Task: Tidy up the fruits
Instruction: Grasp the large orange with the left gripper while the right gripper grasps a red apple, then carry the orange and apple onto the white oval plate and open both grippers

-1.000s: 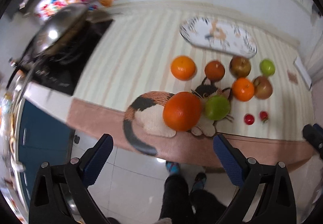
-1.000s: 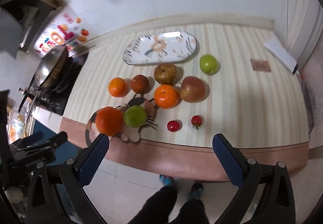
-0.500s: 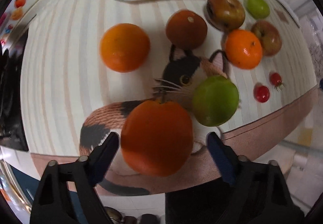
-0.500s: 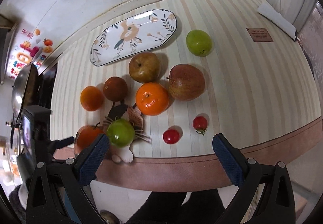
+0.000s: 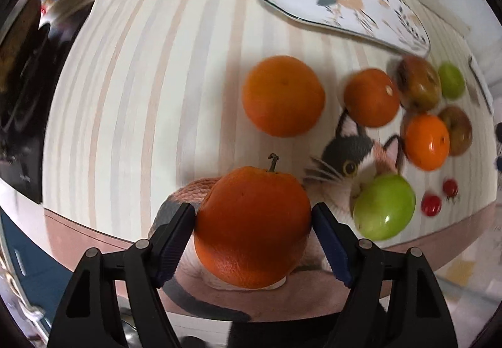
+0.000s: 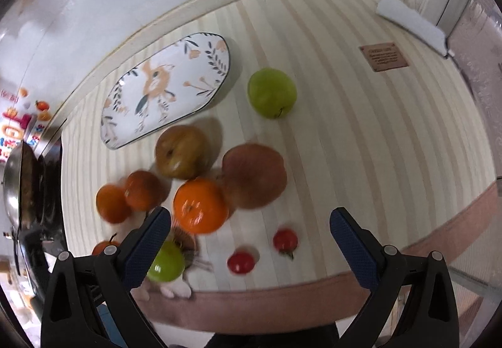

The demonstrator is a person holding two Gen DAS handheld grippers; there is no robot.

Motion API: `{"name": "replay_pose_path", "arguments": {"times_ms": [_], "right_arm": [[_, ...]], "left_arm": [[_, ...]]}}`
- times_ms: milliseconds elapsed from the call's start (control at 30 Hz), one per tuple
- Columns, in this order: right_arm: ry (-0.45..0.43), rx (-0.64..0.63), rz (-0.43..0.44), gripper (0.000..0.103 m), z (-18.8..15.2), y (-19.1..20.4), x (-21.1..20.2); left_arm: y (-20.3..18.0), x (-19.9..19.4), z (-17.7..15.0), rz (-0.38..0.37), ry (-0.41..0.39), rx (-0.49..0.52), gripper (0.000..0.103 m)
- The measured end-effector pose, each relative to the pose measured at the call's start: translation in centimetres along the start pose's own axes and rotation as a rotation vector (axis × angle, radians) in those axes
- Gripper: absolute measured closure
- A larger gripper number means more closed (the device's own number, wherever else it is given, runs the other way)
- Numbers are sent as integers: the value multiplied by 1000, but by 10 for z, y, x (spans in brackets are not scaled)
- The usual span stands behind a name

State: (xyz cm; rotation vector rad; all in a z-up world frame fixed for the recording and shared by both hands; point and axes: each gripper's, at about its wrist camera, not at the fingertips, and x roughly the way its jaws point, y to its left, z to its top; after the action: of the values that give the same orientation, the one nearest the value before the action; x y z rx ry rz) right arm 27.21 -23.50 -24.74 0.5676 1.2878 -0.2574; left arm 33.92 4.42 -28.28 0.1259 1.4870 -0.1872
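The stemmed orange (image 5: 252, 227) sits clamped between both pads of the left gripper (image 5: 253, 239), apparently just above the cat mat (image 5: 342, 160), well short of the oval plate (image 5: 339, 0). The right gripper (image 6: 250, 246) hangs wide open, empty. The grasp looks made; next, carry it plateward.

Left gripper (image 5: 253, 230), lower frame: black angular frame with triangular cutouts, silver round screws at joints, dark blue ribbed pads (image 5: 173, 243) on fingers. Right gripper (image 6: 250, 246), lower frame: identical black frame, silver screws, blue textured pads (image 6: 349, 243).
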Motion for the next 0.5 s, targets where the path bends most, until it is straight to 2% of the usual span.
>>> {"name": "replay_pose_path", "arguments": {"times_ms": [133,300,467,500], "right_arm": [[75,60,29,10,17,-10,29],[145,92,59,15,23,-13,58],[177,94,90,28,23,-10,74],[170,88,83,27,23,-8,75]], "left_arm": [[11,0,2,7,22,-42,25],[20,18,12,52,61,-29,24],[26,38,18,38,92,-47,23],[28,43,19,31,93,-55,23]]}}
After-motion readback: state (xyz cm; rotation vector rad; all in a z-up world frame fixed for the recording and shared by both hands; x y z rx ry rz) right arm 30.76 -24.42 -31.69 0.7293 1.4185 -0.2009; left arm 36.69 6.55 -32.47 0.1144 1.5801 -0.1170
